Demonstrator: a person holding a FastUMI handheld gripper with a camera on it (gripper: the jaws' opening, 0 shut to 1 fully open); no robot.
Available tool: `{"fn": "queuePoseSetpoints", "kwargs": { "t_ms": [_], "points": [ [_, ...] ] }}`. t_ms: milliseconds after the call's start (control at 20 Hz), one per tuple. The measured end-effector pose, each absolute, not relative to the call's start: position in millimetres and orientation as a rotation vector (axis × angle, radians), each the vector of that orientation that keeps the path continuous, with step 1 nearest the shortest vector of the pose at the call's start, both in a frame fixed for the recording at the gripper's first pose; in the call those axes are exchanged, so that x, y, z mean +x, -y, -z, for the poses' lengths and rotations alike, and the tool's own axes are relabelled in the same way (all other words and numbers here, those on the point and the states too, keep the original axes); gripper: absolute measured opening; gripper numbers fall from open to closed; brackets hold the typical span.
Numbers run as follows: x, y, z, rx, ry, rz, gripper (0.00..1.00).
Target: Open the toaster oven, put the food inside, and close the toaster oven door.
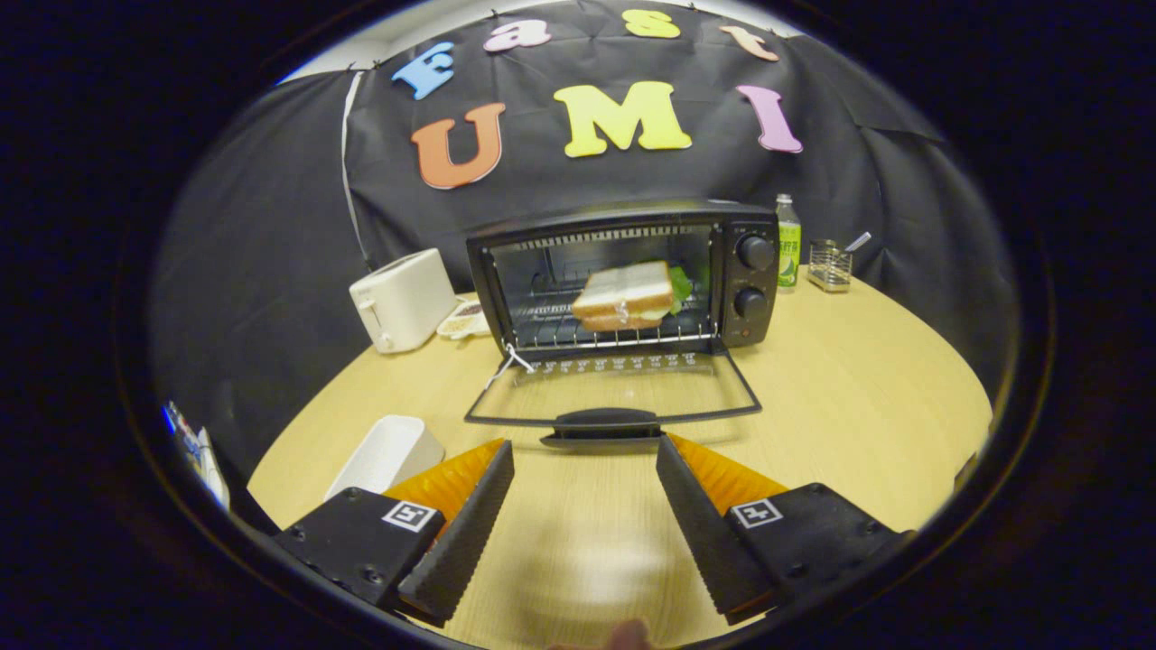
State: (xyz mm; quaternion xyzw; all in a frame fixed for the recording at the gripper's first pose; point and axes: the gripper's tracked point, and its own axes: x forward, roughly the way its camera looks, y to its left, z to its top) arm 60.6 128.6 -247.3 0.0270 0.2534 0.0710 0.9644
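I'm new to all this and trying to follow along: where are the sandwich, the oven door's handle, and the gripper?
sandwich (625,294): gripper view, top bread slice.
door handle (603,421): gripper view, middle of the bar.
gripper (585,450): gripper view, gap between its open fingers.

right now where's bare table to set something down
Free: the table right of the oven and door; also between the open gripper fingers. Crowded: left of the oven, toaster, white box.

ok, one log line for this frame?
stage: close door pending | sandwich on rack in toaster oven | door down | hand-held gripper open, empty, just short of door handle
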Motion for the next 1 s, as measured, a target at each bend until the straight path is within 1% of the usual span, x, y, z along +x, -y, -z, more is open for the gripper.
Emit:
{"fn": "queuePoseSetpoints", "kwargs": {
  "t_ms": [500,700,850,1000],
  "points": [
    [96,-115,305,0.019,-0.681,-0.060,1.00],
    [112,-107,307,-0.024,-0.661,-0.005,1.00],
    [110,-106,306,-0.020,-0.662,0.009,1.00],
    [110,-110,280,-0.020,-0.580,0.015,1.00]
  ]
}}
